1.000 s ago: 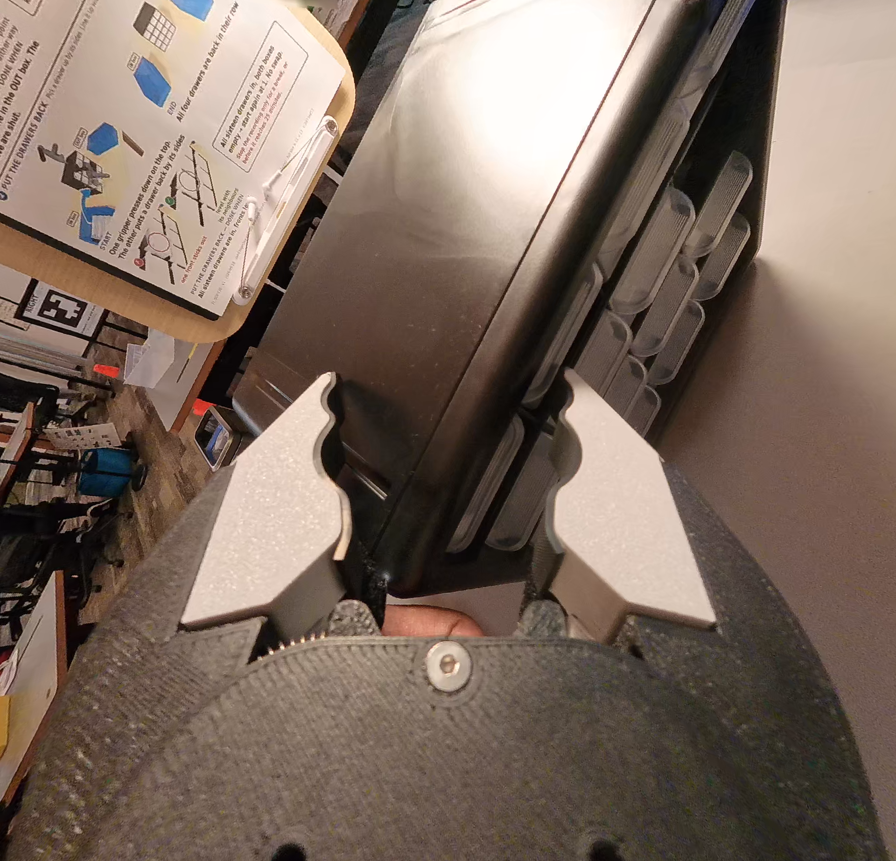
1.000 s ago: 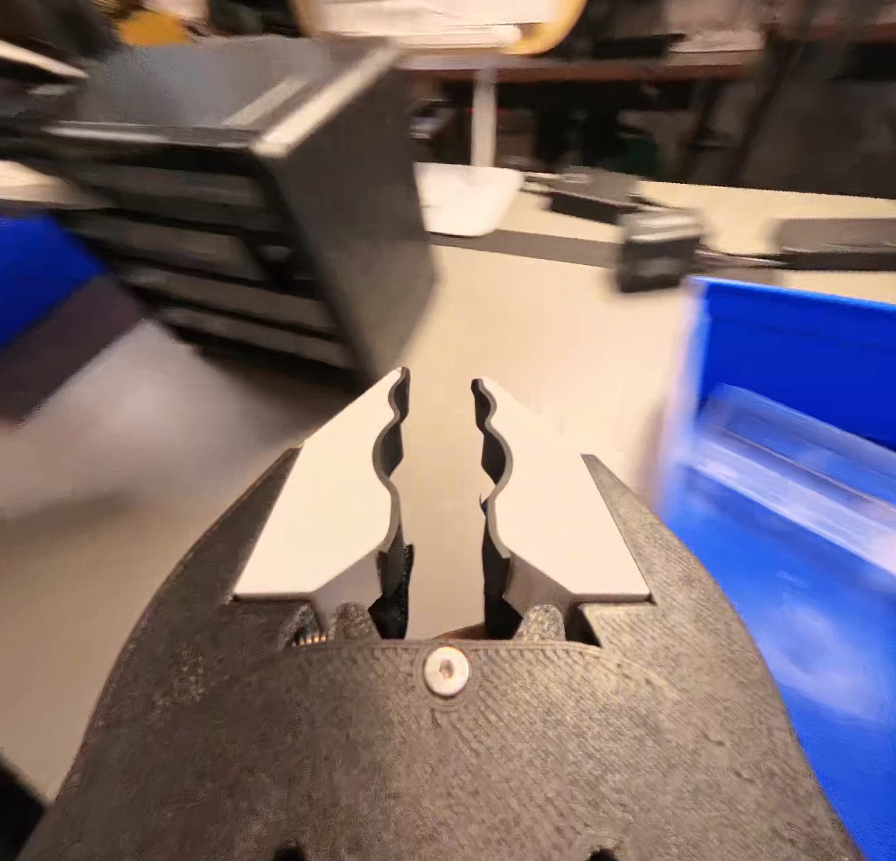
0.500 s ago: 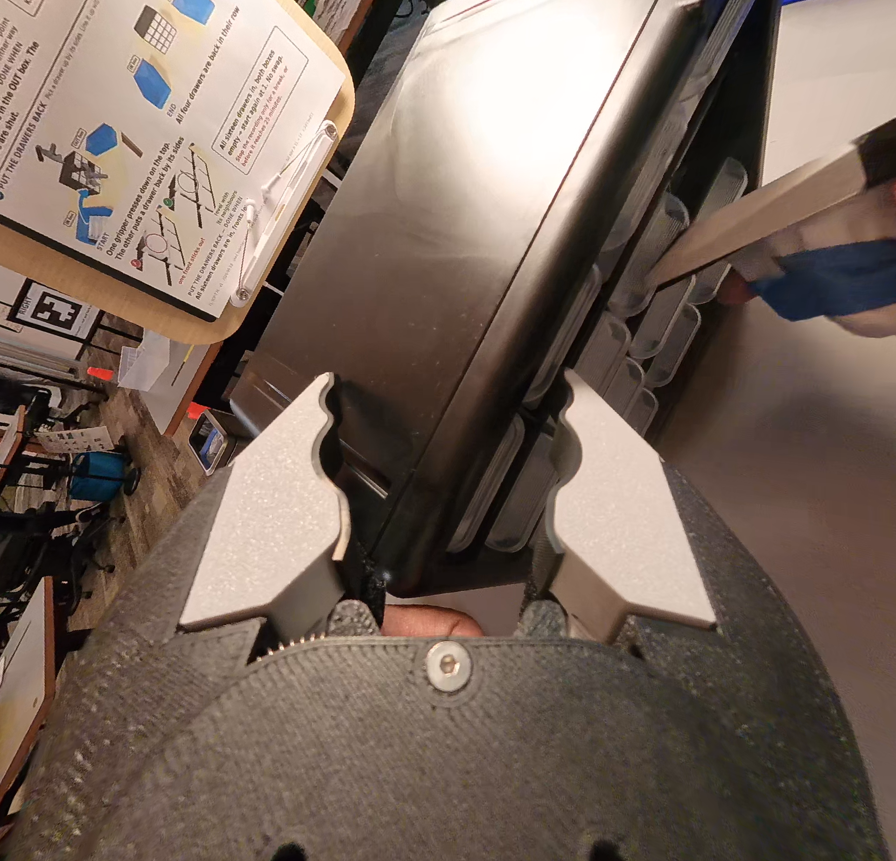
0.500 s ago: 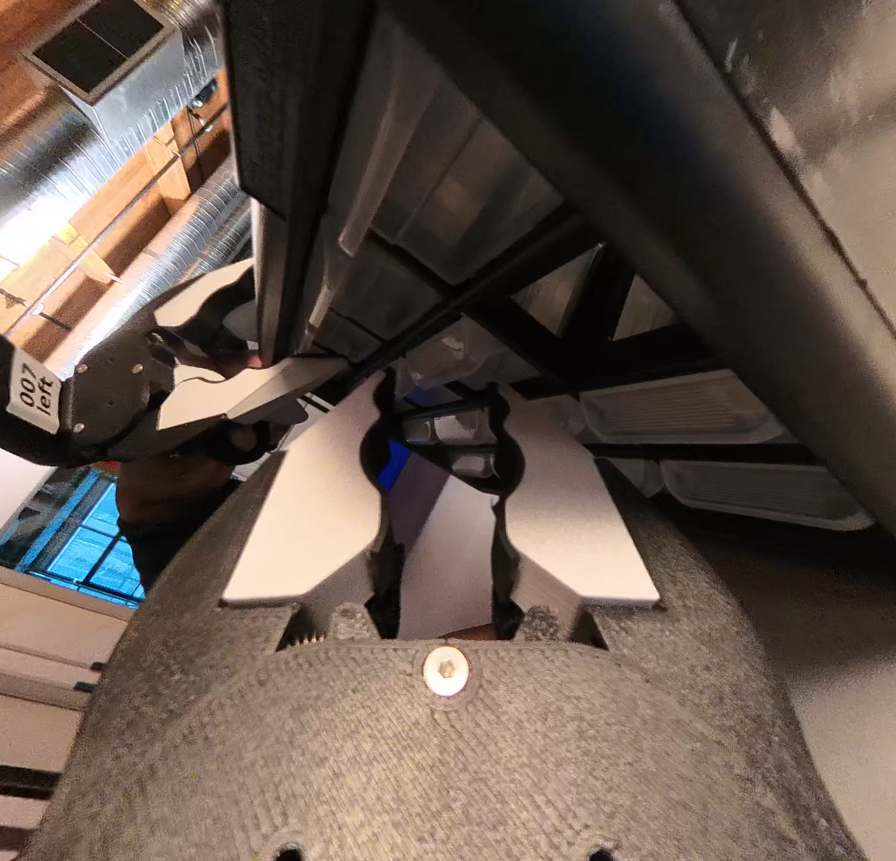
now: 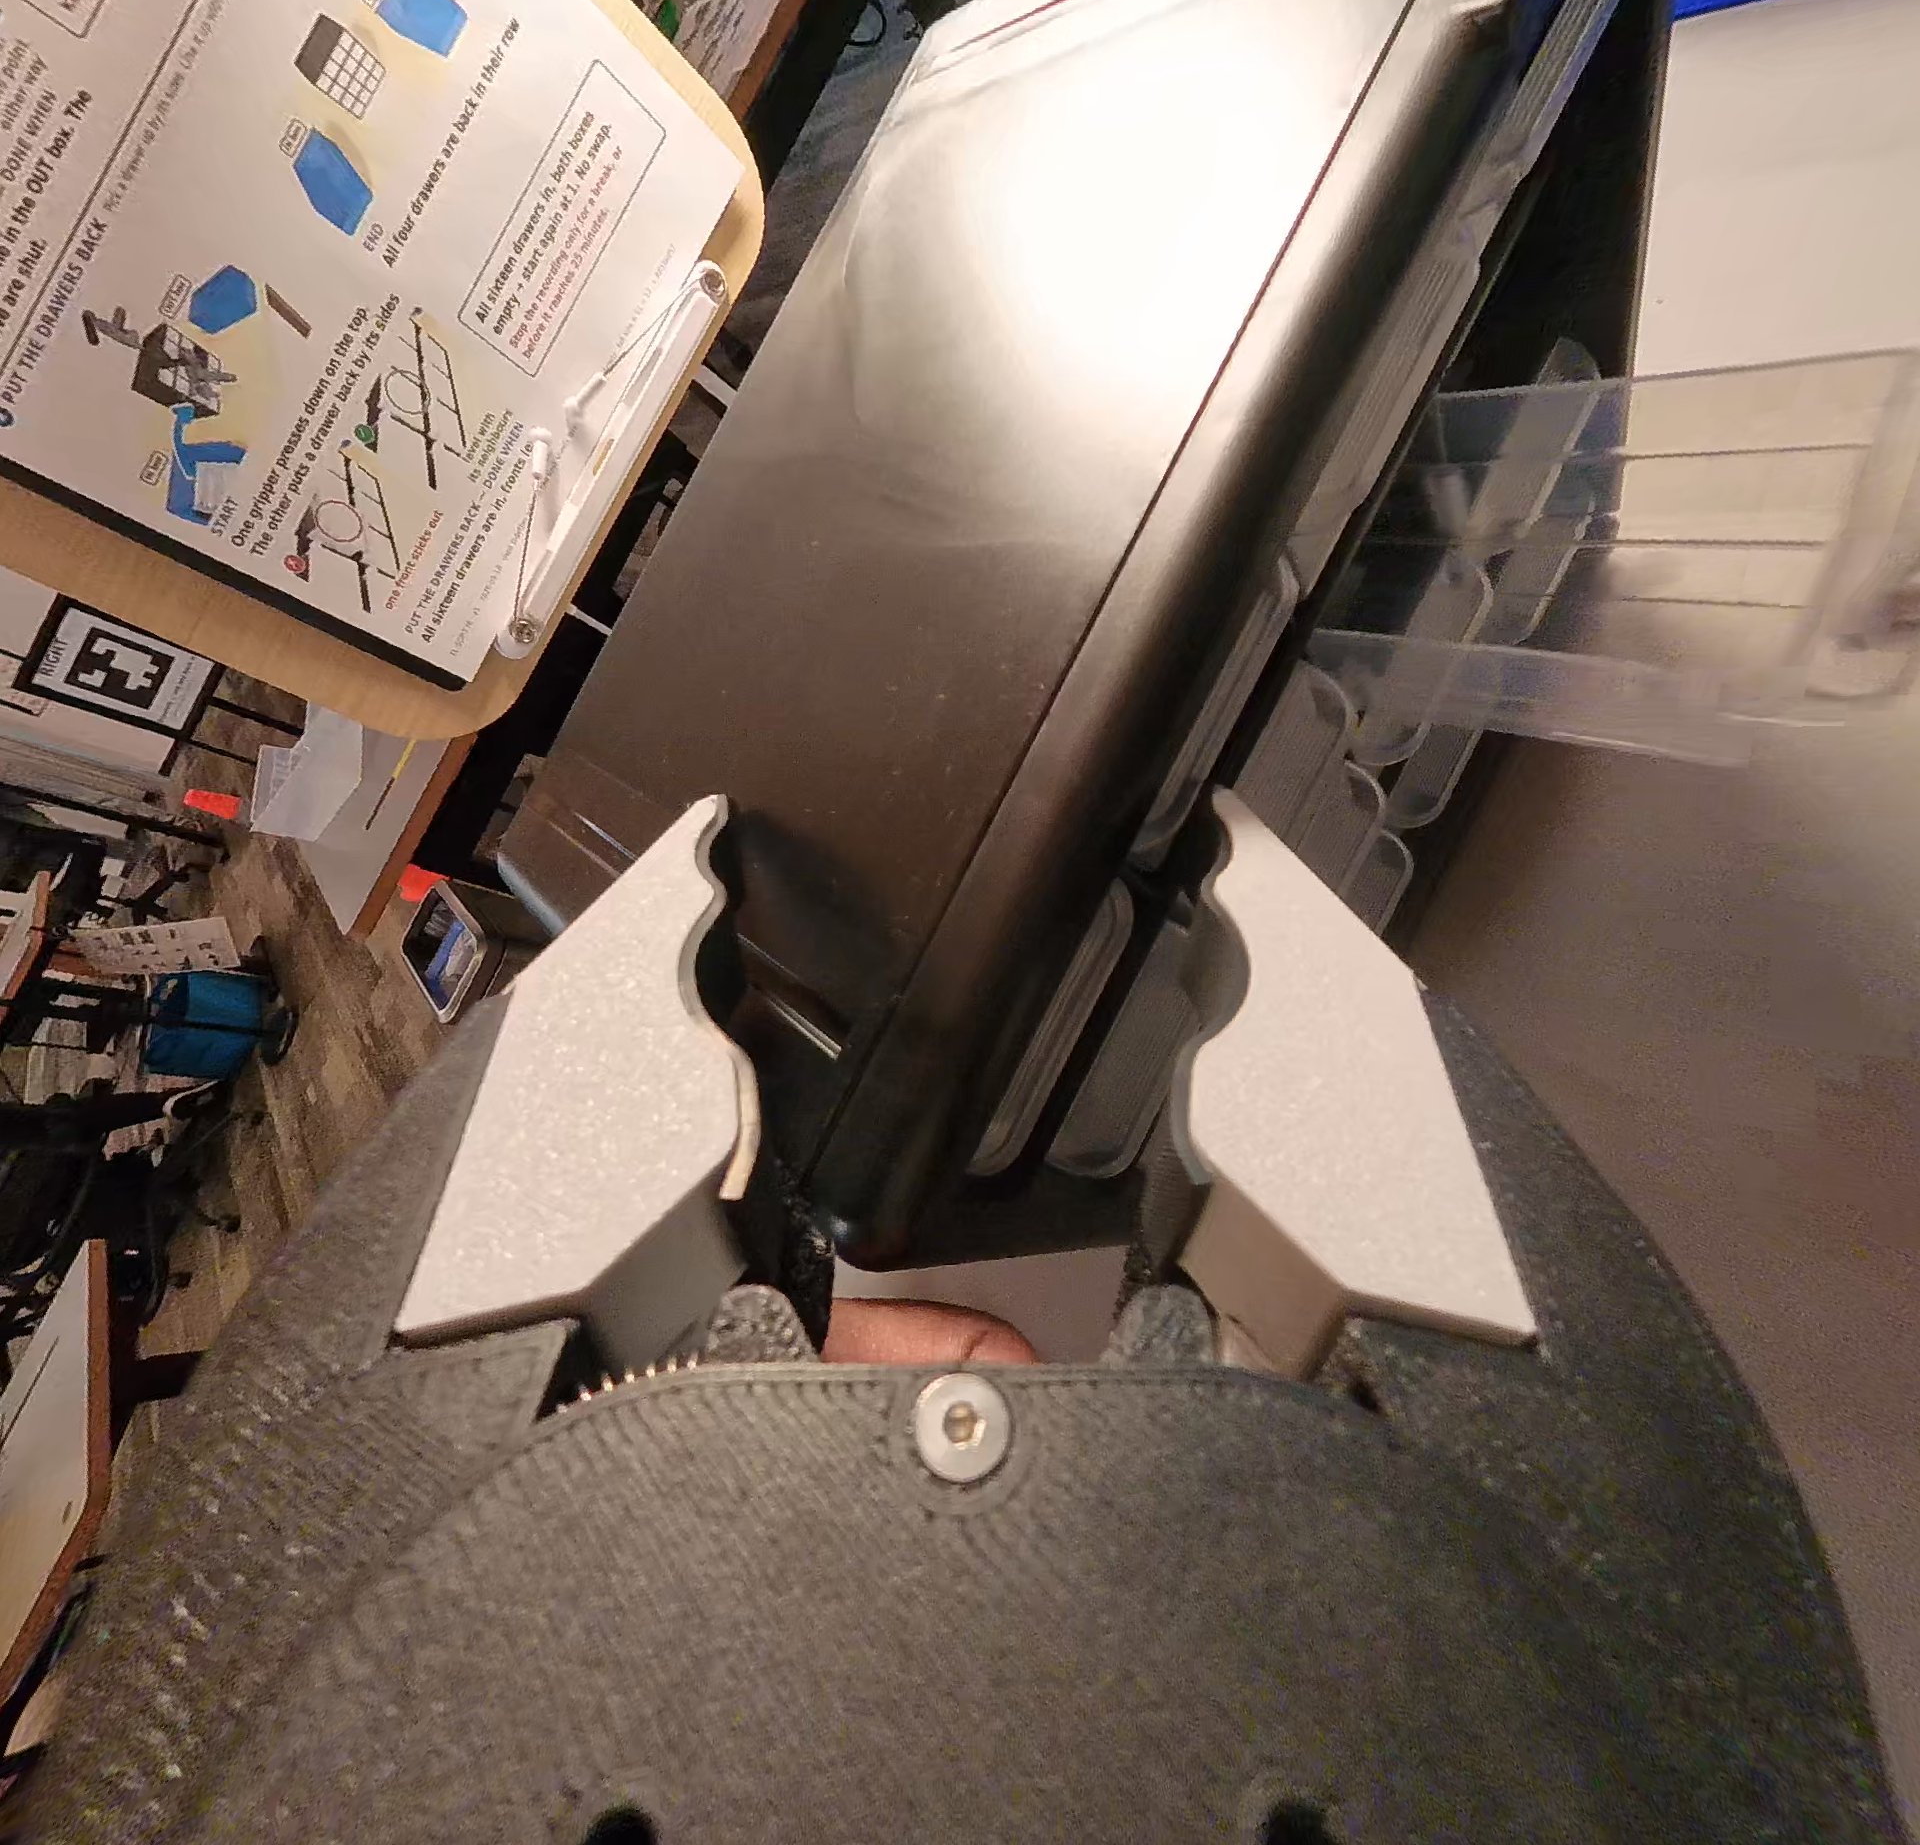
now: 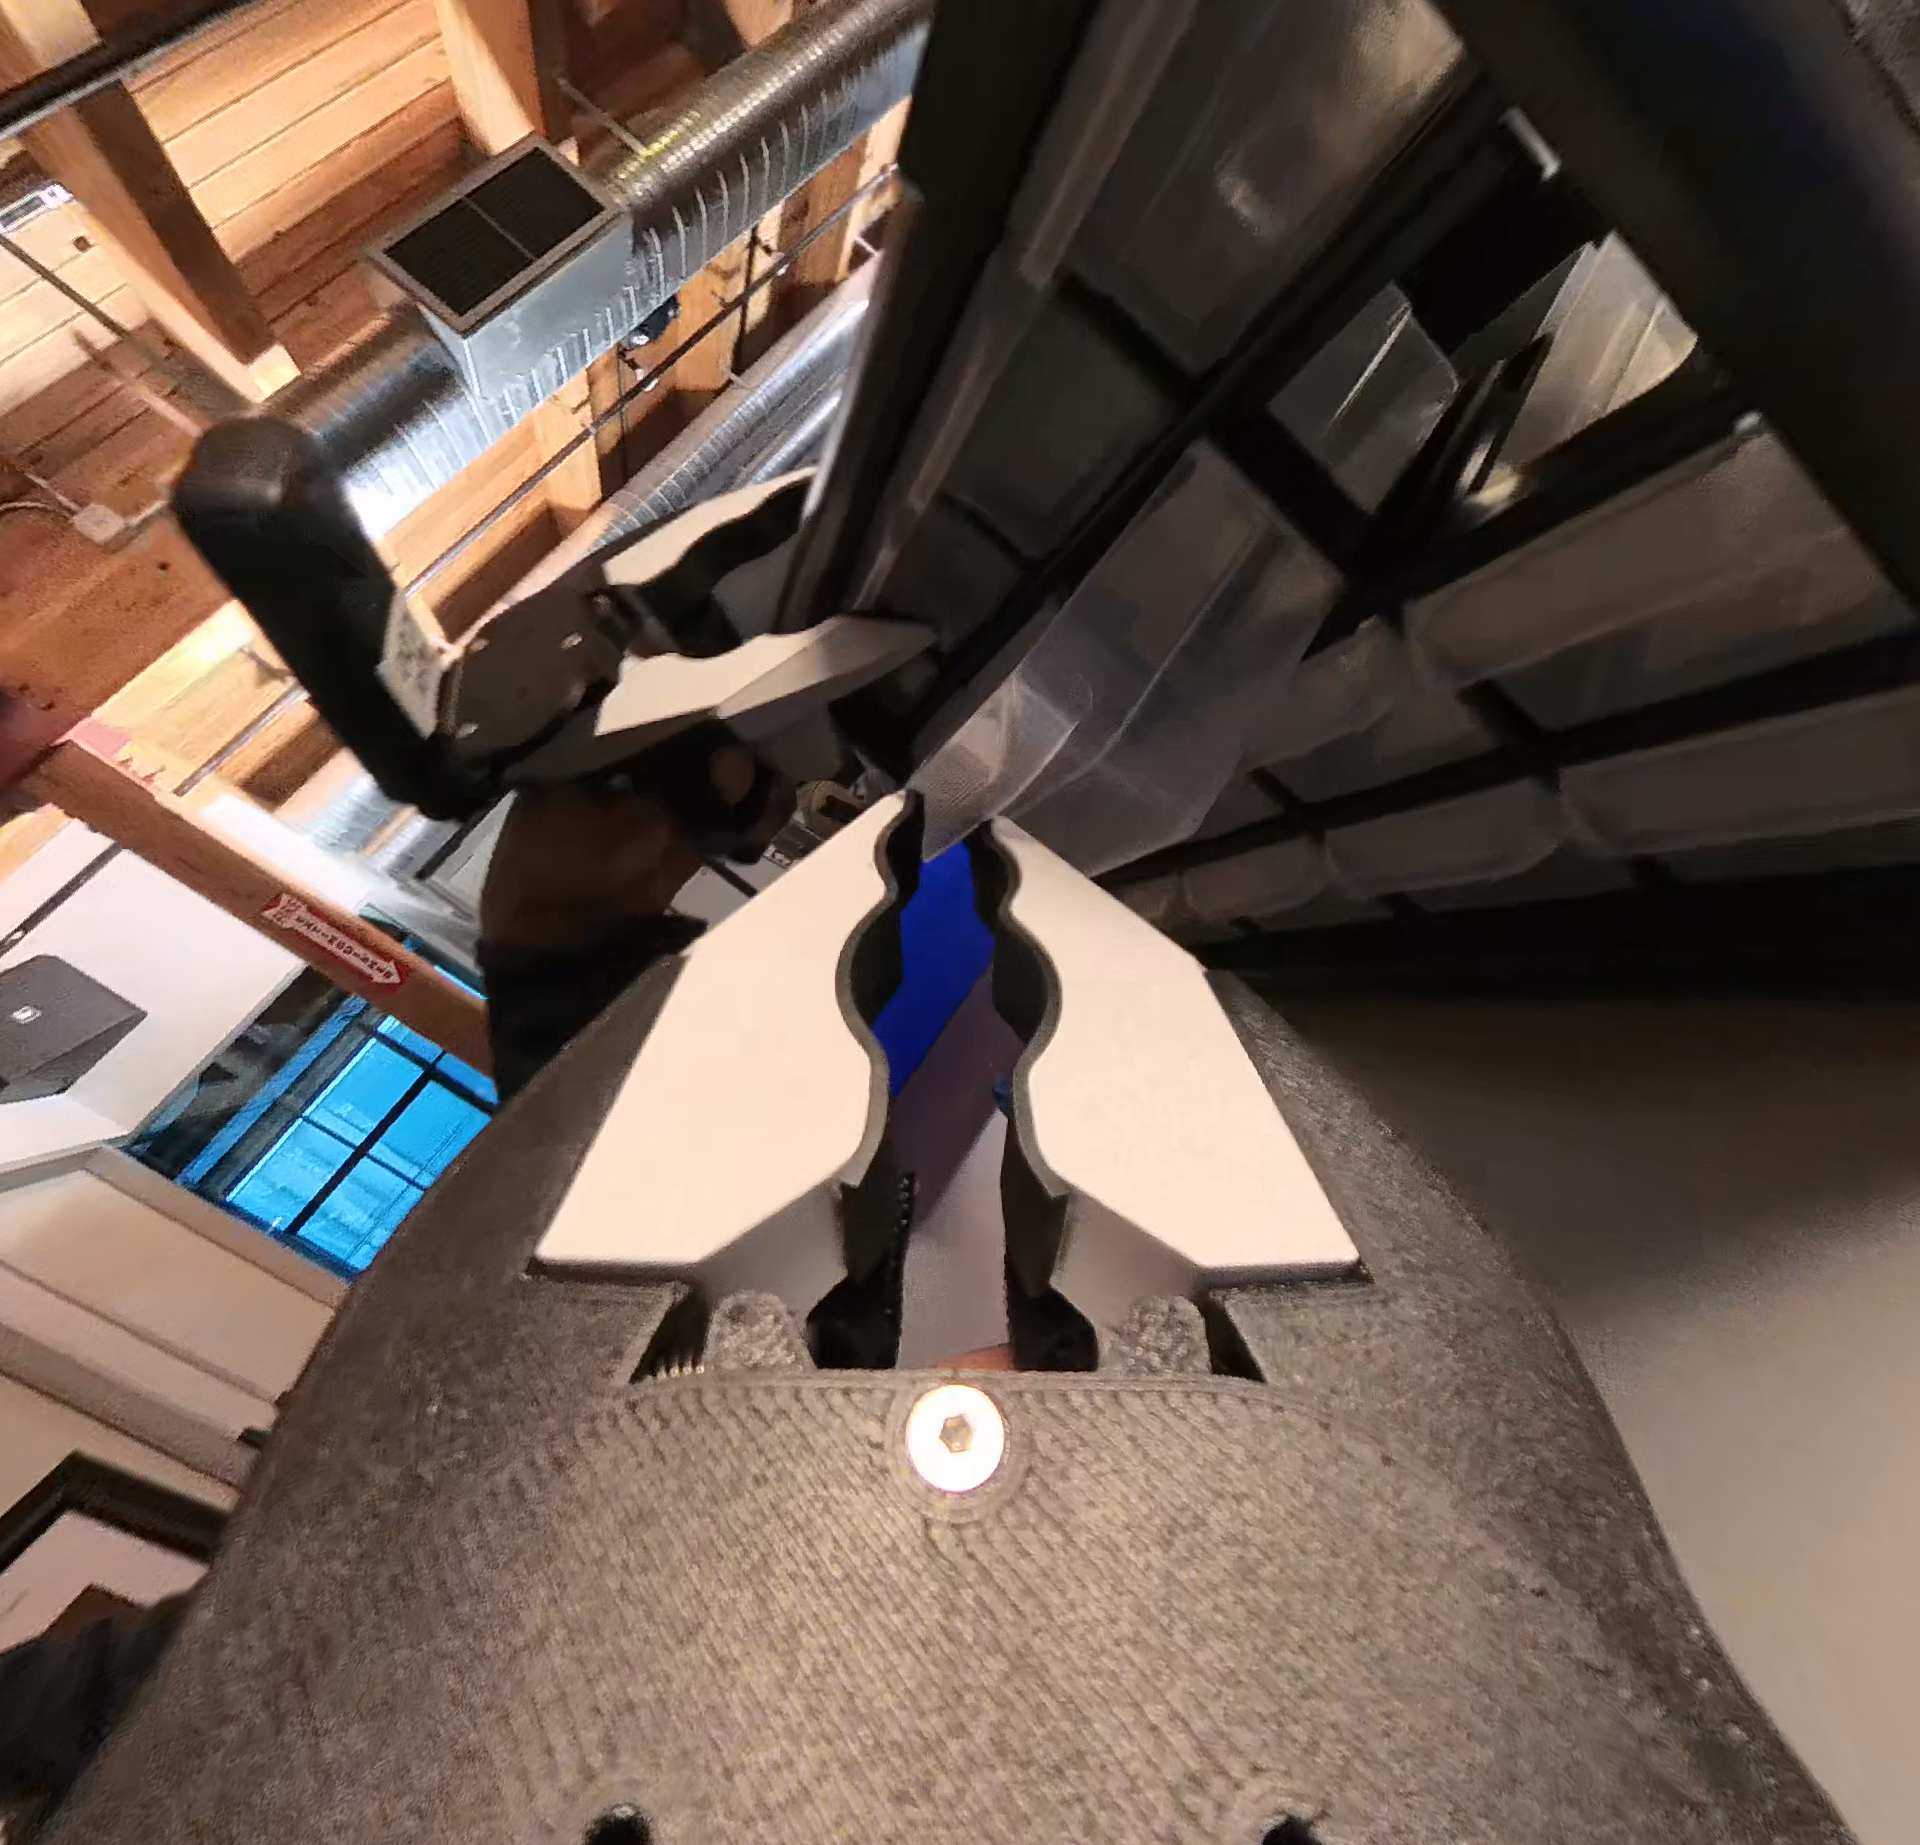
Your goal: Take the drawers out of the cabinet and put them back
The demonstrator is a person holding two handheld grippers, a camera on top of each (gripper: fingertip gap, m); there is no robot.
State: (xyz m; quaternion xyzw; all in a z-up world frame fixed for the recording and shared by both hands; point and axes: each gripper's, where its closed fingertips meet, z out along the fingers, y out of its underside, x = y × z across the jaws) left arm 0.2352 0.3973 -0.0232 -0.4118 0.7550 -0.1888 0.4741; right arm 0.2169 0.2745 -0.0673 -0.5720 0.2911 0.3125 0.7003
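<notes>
From my left wrist, my left gripper [image 5: 966, 974] stands wide open, straddling the near top corner of the black cabinet [image 5: 935, 507]. My left fingers [image 5: 613, 1047] lie over the cabinet's dark top panel, the other one over its front, where ribbed drawer fronts show; I cannot tell whether either presses on it. Ahead and to the right of my fingers, a clear drawer [image 5: 1683, 548] juts out of the cabinet's front over the pale worktop [image 5: 1714, 1120], blurred. Off to the left a sheet on a wooden board [image 5: 343, 268] hangs beyond the cabinet.

From my right wrist, my right gripper [image 6: 951, 839] is nearly closed, its tips pinching the thin handle lip of that clear drawer [image 6: 1101, 694], which sticks out of the cabinet's grid of drawers [image 6: 1455, 507] just ahead. Up and to the left of my fingers, the left gripper [image 6: 727, 611] brackets the cabinet's edge.
</notes>
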